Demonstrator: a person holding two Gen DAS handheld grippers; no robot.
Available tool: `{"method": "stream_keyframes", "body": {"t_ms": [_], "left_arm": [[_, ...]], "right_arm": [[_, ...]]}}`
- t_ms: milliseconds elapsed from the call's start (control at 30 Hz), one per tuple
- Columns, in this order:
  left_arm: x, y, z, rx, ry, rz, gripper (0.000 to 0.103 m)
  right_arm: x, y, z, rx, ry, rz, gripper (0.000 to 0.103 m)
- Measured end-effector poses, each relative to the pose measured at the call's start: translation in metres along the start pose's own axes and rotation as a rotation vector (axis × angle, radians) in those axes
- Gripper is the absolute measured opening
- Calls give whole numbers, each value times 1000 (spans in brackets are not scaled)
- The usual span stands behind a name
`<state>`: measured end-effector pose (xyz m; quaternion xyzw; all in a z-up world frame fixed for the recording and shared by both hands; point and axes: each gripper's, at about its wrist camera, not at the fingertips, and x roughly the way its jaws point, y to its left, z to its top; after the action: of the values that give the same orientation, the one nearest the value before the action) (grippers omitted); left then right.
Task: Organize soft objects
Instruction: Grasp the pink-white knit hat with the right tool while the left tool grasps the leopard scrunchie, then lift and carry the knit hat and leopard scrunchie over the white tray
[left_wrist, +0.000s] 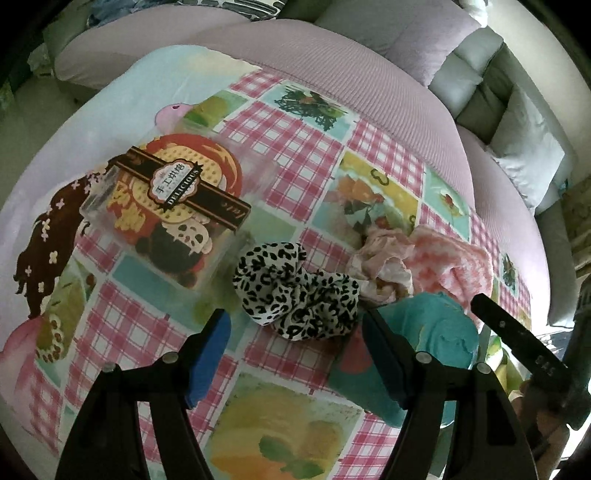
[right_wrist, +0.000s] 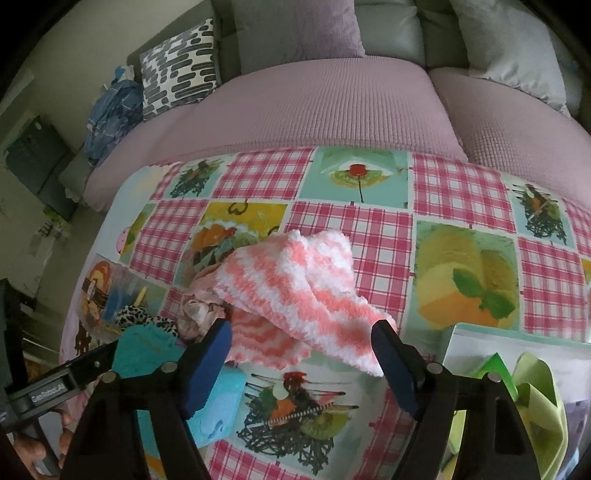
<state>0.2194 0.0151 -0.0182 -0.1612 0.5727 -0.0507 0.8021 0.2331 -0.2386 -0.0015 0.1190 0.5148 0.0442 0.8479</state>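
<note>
A black-and-white leopard scrunchie (left_wrist: 295, 291) lies on the patterned tablecloth (left_wrist: 295, 155), just ahead of my open, empty left gripper (left_wrist: 295, 354). Right of it lie a pale pink scrunchie (left_wrist: 384, 266), a fluffy pink-and-white sock (left_wrist: 454, 266) and a teal cloth (left_wrist: 428, 343). In the right wrist view the pink-and-white sock (right_wrist: 299, 291) lies just ahead of my open, empty right gripper (right_wrist: 301, 365). The pale pink scrunchie (right_wrist: 199, 310), the leopard scrunchie (right_wrist: 136, 315) and the teal cloth (right_wrist: 147, 347) sit to its left.
A clear plastic box (left_wrist: 166, 206) with a brown "Delicious" band stands at the left. A white box (right_wrist: 517, 369) with green ribbon sits at the lower right. A pink sofa (right_wrist: 314, 107) with cushions lies behind the table. The other gripper's body (right_wrist: 55, 387) shows at the left.
</note>
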Motion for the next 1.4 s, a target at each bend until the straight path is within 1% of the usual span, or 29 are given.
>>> {"method": "stream_keyframes", "body": {"t_ms": [67, 133, 200, 233, 267, 300, 367, 433, 533, 600, 633, 667, 767, 867, 967, 1067, 1133, 1267, 1400], "left_arm": [[3, 1, 0, -14, 3, -1, 75], [5, 4, 1, -35, 4, -7, 75], [9, 7, 2, -57, 5, -3, 75], [12, 8, 3, -65, 9, -1, 75], [14, 9, 2, -71, 13, -1, 74], [16, 9, 2, -77, 17, -2, 73], [21, 9, 2, -88, 29, -9, 60], [27, 9, 3, -105, 40, -16, 59], [30, 11, 4, -129, 41, -39, 59], [30, 11, 4, -135, 42, -44, 58], [30, 12, 4, -139, 39, -47, 55], [29, 13, 4, -146, 35, -48, 49], [28, 19, 4, -162, 35, -40, 42], [28, 22, 4, -169, 33, -40, 31], [26, 22, 4, -165, 20, -42, 23], [20, 22, 4, -155, -1, -38, 18], [15, 22, 5, -145, -18, -42, 17], [5, 16, 6, -123, -52, -52, 16], [-8, 7, 8, -94, -98, -57, 16]], "right_arm": [[2, 0, 1, -1, 1, 6, 72], [4, 0, 3, -5, 3, 5, 70], [7, -1, 5, -5, 8, 4, 65], [8, -1, 5, -6, 9, 3, 59], [10, -1, 5, -9, 14, -1, 56], [11, -1, 6, -10, 17, -4, 56], [14, -2, 6, -10, 21, -7, 55], [17, -3, 6, -8, 25, -9, 53], [22, -3, 6, -12, 32, -15, 45], [25, -3, 7, -11, 33, -21, 41], [25, -4, 6, -7, 33, -21, 37], [25, -5, 7, -4, 34, -20, 33], [26, -8, 6, 6, 35, -21, 24], [24, -9, 5, 9, 33, -22, 19], [23, -8, 4, 7, 28, -26, 14], [19, -6, 3, 6, 17, -30, 12], [15, -7, 3, 9, 5, -29, 12], [-1, -7, 1, 22, -49, -22, 11], [-27, -9, -4, 53, -133, -8, 11]]}}
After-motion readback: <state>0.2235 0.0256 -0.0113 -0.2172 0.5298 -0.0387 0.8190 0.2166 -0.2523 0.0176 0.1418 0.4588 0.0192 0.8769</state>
